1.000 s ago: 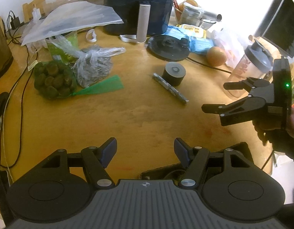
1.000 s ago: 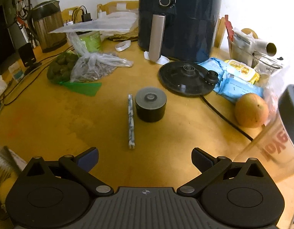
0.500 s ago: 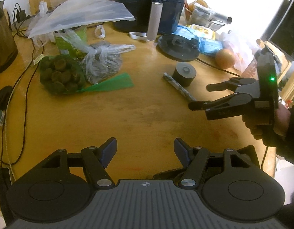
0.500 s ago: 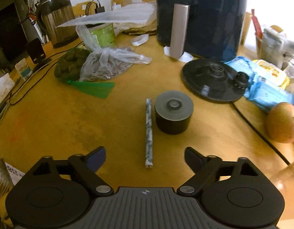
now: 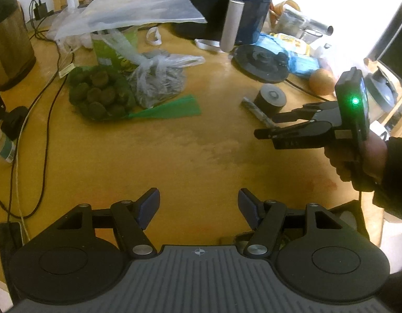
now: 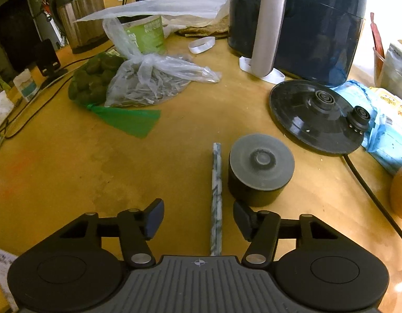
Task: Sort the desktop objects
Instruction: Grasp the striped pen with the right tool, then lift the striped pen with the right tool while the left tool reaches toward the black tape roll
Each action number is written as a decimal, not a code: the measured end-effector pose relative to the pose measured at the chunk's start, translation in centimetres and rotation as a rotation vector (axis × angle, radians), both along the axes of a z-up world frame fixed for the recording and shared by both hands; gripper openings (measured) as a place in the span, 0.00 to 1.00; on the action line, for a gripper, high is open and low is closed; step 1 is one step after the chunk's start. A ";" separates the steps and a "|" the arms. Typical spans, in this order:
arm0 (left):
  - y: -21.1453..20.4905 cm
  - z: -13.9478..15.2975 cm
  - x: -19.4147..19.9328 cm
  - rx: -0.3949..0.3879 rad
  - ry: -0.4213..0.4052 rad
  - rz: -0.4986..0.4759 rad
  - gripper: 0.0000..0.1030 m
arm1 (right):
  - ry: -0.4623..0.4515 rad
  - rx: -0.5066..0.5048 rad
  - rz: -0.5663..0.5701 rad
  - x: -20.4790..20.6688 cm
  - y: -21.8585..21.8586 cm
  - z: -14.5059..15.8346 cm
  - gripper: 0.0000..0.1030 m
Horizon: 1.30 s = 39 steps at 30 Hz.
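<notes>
My left gripper (image 5: 198, 206) hovers over bare table (image 5: 175, 156), fingers apart and empty. My right gripper (image 6: 198, 217), jaws just closing, straddles the marbled stick (image 6: 217, 195) without touching it; the black cylinder (image 6: 261, 172) stands just right.

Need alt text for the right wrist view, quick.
The right gripper has just been closing, its jaws either side of a marbled stick without touching it. A black cylinder stands just right of the stick.

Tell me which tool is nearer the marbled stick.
Right. The right tool straddles the marbled stick, jaws just closing, pads not touching. The left tool hangs far back over bare table.
</notes>
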<state>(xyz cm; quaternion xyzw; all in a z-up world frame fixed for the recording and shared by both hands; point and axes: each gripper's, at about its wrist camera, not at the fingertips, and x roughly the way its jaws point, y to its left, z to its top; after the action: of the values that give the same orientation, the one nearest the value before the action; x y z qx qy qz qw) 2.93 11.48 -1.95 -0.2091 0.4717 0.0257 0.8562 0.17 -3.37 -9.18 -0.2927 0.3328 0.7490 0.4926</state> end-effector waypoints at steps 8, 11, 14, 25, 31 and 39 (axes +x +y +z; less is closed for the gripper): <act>0.8 -0.4 -0.1 -0.006 0.012 0.017 0.64 | -0.007 0.011 -0.004 -0.4 0.8 -0.4 0.40; 0.9 -0.4 0.0 -0.005 0.012 0.014 0.64 | -0.005 0.018 -0.011 -0.4 1.1 -0.4 0.33; 0.8 -0.4 0.0 -0.004 0.011 0.008 0.64 | -0.009 0.018 -0.023 -0.3 1.3 -0.4 0.23; 0.6 -0.4 0.2 -0.004 0.012 -0.002 0.64 | 0.003 0.019 0.010 0.5 1.4 -0.5 0.11; 0.3 -0.1 0.3 0.002 0.007 -0.011 0.64 | 0.031 0.026 0.025 1.0 0.6 0.1 0.11; -0.1 0.4 0.2 0.009 -0.001 -0.019 0.64 | 0.068 0.049 0.038 1.6 -0.6 1.7 0.10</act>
<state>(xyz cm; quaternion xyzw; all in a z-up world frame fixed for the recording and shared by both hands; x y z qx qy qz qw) 3.10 11.40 -1.56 -0.2005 0.4732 0.0197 0.8576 1.79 -3.95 -7.52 -0.2614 0.3251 0.7757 0.4736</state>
